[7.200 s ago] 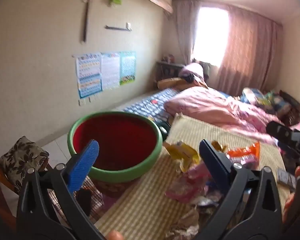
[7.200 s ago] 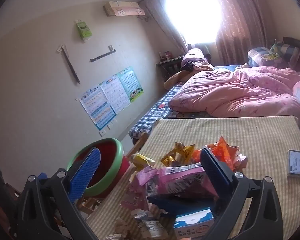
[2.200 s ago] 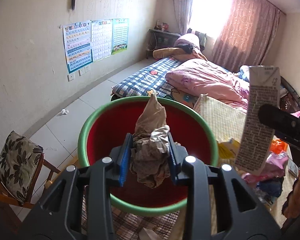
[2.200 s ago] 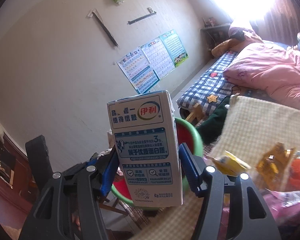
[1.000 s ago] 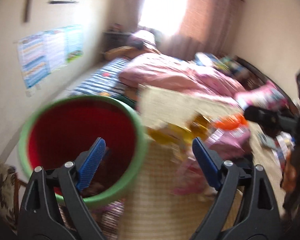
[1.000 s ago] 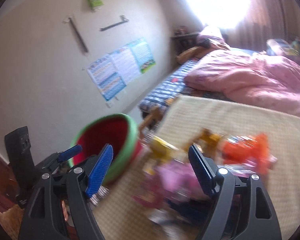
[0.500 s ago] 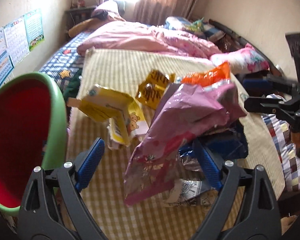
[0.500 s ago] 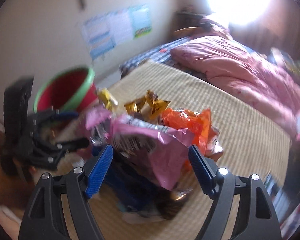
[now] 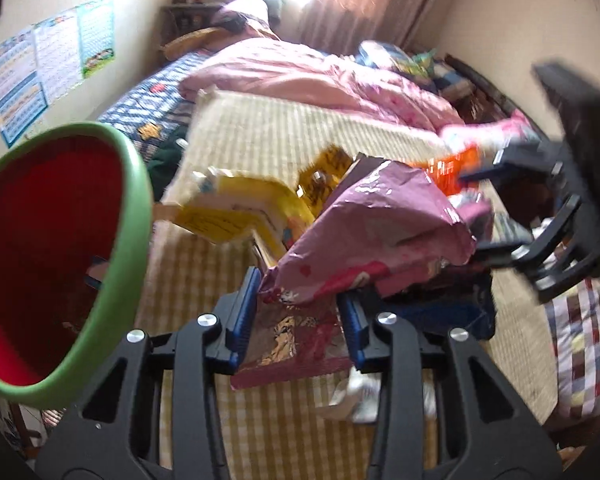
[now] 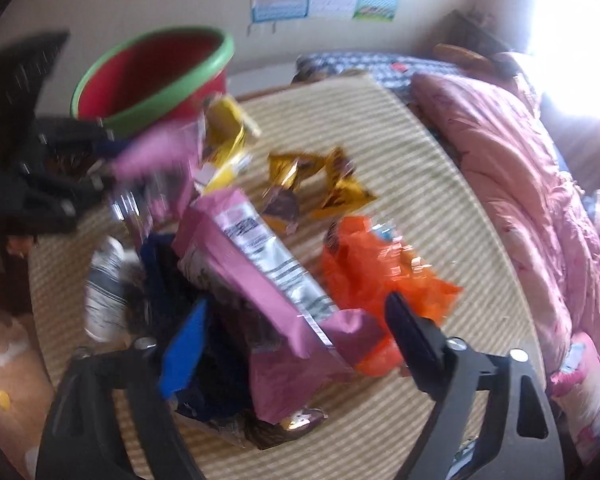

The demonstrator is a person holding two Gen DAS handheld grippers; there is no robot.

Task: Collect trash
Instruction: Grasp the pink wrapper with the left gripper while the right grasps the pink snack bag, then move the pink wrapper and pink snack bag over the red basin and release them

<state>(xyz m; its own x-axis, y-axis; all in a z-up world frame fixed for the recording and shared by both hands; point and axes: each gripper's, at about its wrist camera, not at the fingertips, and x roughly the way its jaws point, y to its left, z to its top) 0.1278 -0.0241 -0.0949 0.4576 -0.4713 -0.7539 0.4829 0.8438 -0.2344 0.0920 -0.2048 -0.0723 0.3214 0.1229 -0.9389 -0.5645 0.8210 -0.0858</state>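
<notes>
My left gripper [image 9: 298, 312] is shut on a pink snack bag [image 9: 376, 232] at its lower end, over the checked table mat [image 9: 260, 420]. The red bin with a green rim [image 9: 60, 248] stands close at my left. My right gripper [image 10: 296, 340] is open around a second pink wrapper [image 10: 260, 264] with a white barcode strip, above a dark blue bag [image 10: 160, 276]. An orange bag [image 10: 372, 268], gold wrappers [image 10: 320, 184] and a yellow carton [image 10: 224, 136] lie around it. The bin also shows in the right wrist view [image 10: 152, 76], far left.
A bed with a pink quilt [image 9: 320, 76] lies past the table. A crumpled white paper [image 9: 360, 396] lies near my left gripper. Posters [image 9: 40, 64] hang on the left wall. The right gripper's body [image 9: 572, 208] shows at the right of the left wrist view.
My left gripper has closed on the pink snack bag. My right gripper has dropped lower over the wrapper pile, still open. Earlier, both dropped a crumpled paper and a milk carton at the bin.
</notes>
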